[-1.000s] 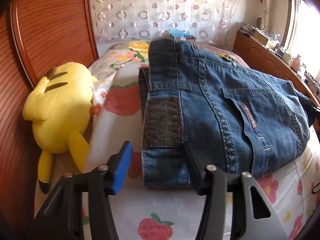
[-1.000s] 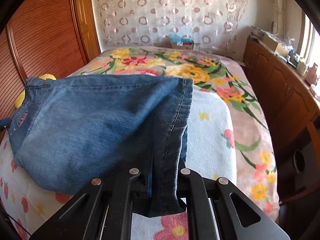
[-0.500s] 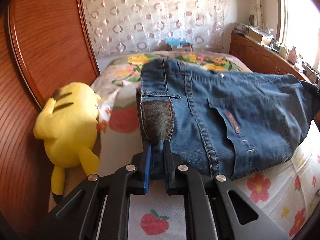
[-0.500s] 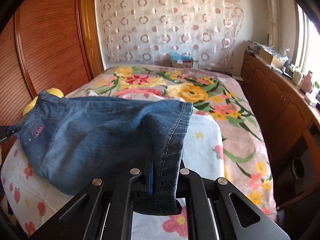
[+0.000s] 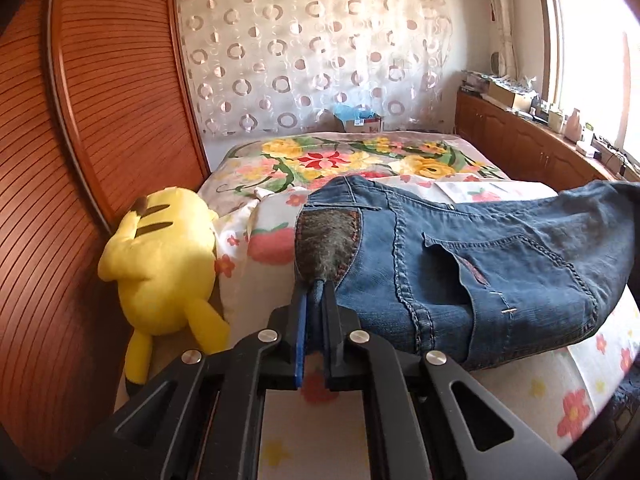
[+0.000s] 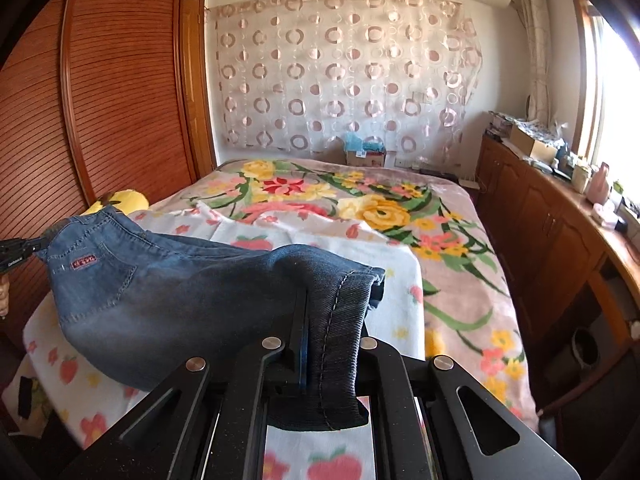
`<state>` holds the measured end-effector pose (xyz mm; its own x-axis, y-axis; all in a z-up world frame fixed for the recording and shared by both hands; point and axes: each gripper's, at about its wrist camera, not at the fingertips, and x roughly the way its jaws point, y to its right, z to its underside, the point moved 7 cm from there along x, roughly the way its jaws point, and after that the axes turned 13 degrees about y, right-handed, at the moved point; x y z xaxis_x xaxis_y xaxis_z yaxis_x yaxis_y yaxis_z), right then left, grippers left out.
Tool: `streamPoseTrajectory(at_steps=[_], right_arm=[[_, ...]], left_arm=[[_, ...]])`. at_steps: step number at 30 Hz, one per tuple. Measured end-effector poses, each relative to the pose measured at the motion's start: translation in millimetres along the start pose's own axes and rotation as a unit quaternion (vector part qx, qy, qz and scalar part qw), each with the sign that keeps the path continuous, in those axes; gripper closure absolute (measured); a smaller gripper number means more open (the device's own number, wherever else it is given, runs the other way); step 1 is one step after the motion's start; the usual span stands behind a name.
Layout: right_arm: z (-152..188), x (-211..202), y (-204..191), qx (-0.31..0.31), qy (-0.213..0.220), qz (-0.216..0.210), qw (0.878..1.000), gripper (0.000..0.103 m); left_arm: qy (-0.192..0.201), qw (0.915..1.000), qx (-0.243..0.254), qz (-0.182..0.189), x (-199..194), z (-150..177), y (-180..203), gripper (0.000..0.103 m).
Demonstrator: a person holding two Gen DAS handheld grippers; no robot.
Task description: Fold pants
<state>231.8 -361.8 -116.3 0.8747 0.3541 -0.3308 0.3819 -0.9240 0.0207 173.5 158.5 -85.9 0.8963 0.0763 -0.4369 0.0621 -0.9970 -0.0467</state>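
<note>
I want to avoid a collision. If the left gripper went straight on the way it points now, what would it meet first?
Probably the jeans themselves: the left gripper is shut on their waistband patch, so denim lies directly ahead. Beyond that, the flowered bed cover.

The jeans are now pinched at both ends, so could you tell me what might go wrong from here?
1. The left gripper is shut on only a narrow bunch of waistband by the leather patch; the jeans could slip free.
2. The right gripper clamps several hem layers; one might slide out and spoil the fold.
3. The yellow plush toy lies close beside the waistband and could get dragged.
</note>
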Motion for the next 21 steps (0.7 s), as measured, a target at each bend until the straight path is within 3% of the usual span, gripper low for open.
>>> streamPoseTrajectory(at_steps=[8,14,21], right_arm=[[47.4,-50.6,-5.9,0.009,-0.018,0.002,1.0,0.096],[91.8,-32.1,12.0,0.073,-0.062,0.007,0.995,0.095],[111.7,-17.7,29.6,0.12,-0.08,0.016,0.989,0.084]], left_arm=[[-0.012,0.9998,-0.001,0.014,-38.7,27.0,13.9,0.096],[-0.041,0.999,-0.017,0.011,-33.8,55.2,17.6,0.095],[-0.042,0.9991,-0.011,0.004,-36.2,51.4,23.1,0.073]])
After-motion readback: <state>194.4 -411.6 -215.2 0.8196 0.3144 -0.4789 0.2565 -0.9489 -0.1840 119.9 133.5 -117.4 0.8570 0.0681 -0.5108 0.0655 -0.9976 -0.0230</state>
